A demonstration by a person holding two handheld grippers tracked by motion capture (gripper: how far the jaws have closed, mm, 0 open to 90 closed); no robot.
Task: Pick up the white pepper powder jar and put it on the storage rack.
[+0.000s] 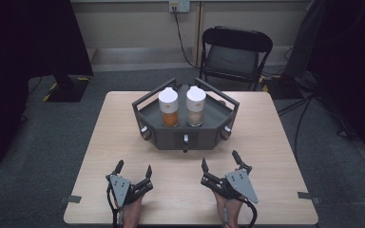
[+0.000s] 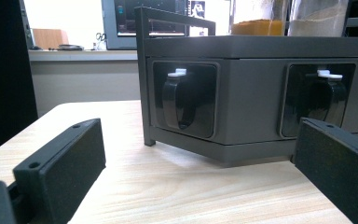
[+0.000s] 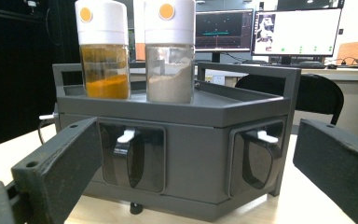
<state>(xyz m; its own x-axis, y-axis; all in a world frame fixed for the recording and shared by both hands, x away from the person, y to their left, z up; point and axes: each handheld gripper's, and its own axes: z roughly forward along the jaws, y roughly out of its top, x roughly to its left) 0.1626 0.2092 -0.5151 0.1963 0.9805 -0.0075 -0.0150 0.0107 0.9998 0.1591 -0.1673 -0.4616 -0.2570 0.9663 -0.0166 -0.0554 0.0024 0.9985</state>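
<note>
Two hand-held tools wait at the near edge of the counter (image 1: 123, 118), nothing yet picked up. The left gripper (image 1: 134, 172) rests with its jaws spread wide and empty; the right gripper (image 1: 222, 164) sits beside it, well apart, jaws likewise parted and holding nothing. A person's forearms enter from the bottom of the high view behind them.

Just beyond, at the middle of the counter, stands a dark grey angled rack (image 1: 185, 137), untouched by either gripper. Three recessed bays face the person, each with a black knob or lever bearing a small white tab; the left gripper view looks straight at two of them (image 2: 182, 95), the right gripper view at two more (image 3: 129, 154). All appear seated in their bays, so the work looks barely begun: no handle pulled, no jar lifted.

On the rack's flat top, inside its low rail, two clear jars stand upright just beside each other. The left jar (image 3: 103, 51) is roughly half full of an orange-yellow powder; the right jar (image 3: 170, 51) holds a pale grey-tan powder piled a little higher on one side. Both wear tall white caps marked with an orange dot, and both caps look shut.

Farther back, a black folding chair (image 1: 235, 54) stands off the counter's far edge.
</note>
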